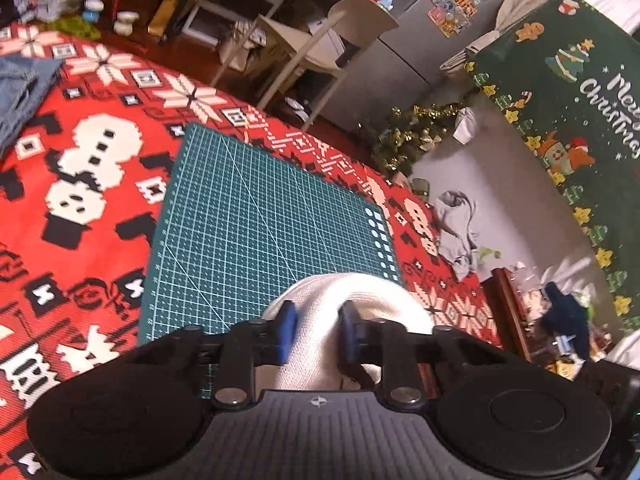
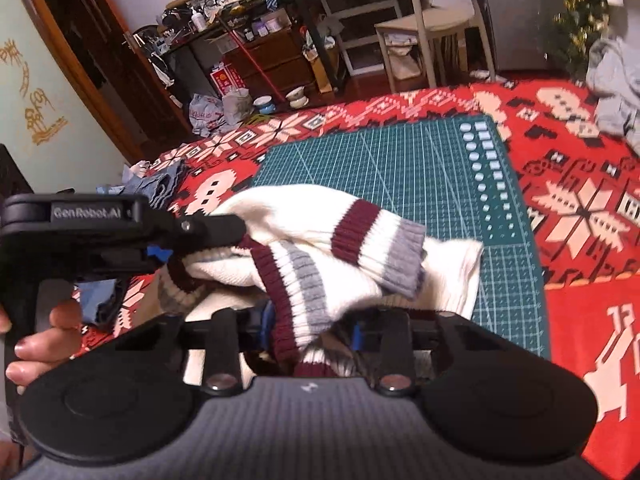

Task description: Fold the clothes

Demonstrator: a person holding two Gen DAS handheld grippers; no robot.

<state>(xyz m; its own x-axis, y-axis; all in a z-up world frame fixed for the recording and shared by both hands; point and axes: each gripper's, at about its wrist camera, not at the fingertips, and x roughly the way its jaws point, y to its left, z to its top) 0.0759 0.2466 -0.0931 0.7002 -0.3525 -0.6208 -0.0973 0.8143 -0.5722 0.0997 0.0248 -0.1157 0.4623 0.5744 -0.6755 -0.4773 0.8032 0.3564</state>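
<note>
We've got a red Christmas cloth (image 1: 100, 216) with snowmen and snowflakes over the whole surface, and a green cutting mat (image 1: 256, 216) on top. Behind it there's a dark wood floor (image 2: 360, 80), a pale chair (image 2: 432, 20), cluttered shelving (image 2: 248, 40) and a grey fridge (image 1: 432, 20) plastered in stickers. A green Merry Christmas banner (image 1: 568, 92) hangs at the right, with tinsel (image 1: 416, 132) below. The light is warm and dim.

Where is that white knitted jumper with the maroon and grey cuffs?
In the right wrist view, the white knitted jumper is bunched at the near edge of the green gridded cutting mat, held between both tongs.
</note>
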